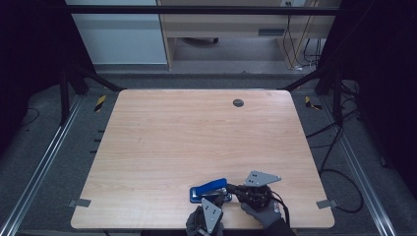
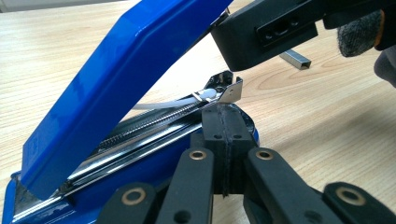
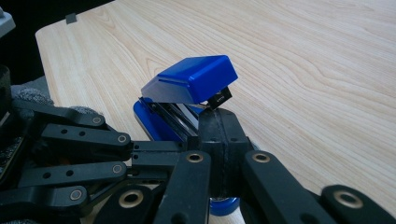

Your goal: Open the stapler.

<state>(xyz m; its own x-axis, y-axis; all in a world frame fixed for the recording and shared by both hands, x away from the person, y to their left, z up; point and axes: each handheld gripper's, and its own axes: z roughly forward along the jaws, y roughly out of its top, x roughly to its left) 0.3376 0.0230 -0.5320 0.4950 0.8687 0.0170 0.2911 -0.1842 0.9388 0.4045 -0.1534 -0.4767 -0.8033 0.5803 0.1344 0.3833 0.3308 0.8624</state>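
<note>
blue stapler (image 1: 210,191) near the front edge of the wooden surface (image 1: 196,132), lid (image 2: 116,79) swung up and open, so that first step looks done. magazine rail (image 2: 154,123) bared under the lid, with the spring and a shiny metal pusher end (image 2: 224,88) showing; cannot tell whether any staples sit in the rail. small strip of staples (image 2: 295,59) lying on the surface just beyond the stapler, apart from it, not yet picked up, so loading probably left to do, then closing the lid.

left gripper (image 2: 224,154) at the stapler's front end, fingers pressed together with nothing between them, tips touching or just beside the base and rail; seems to steady it rather than pinch it. right gripper (image 3: 223,140) also with fingers pressed together, empty, tips close against the stapler's front end below the raised lid; in the left gripper view its black tip (image 2: 266,32) rests at or just under the lid's upper end, likely propping it open.

judged about midway: opened, not yet filled, not yet shut
</note>
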